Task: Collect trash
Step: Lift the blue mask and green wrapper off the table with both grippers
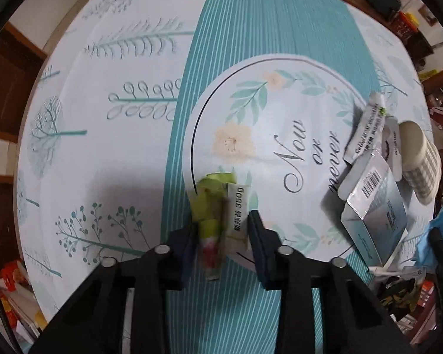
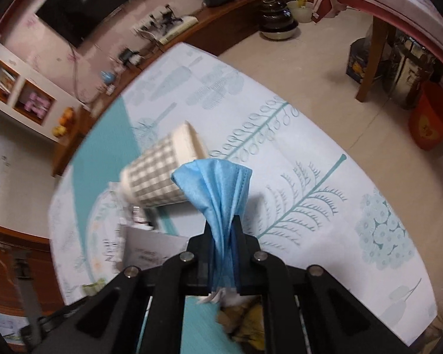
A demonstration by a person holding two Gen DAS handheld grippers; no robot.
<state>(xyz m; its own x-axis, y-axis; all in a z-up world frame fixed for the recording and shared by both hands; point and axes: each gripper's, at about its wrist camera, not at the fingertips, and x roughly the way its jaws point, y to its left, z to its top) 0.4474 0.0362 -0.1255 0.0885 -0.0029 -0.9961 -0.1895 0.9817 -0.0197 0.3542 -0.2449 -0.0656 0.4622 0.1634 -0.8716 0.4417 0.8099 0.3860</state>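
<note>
While pinching crumpled green wrapper w/ left gripper over tablecloth, clamps blue face mask tight in right gripper, lifted off table, near checked cup.

Home living room, wall television, wooden sideboard, patterned tablecloth

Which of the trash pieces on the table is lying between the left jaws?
The crumpled yellow-green wrapper printed "350g", alone at the printed circle's edge; the silver-blue carton, white sachets and checked paper cup lie clustered apart.
</note>
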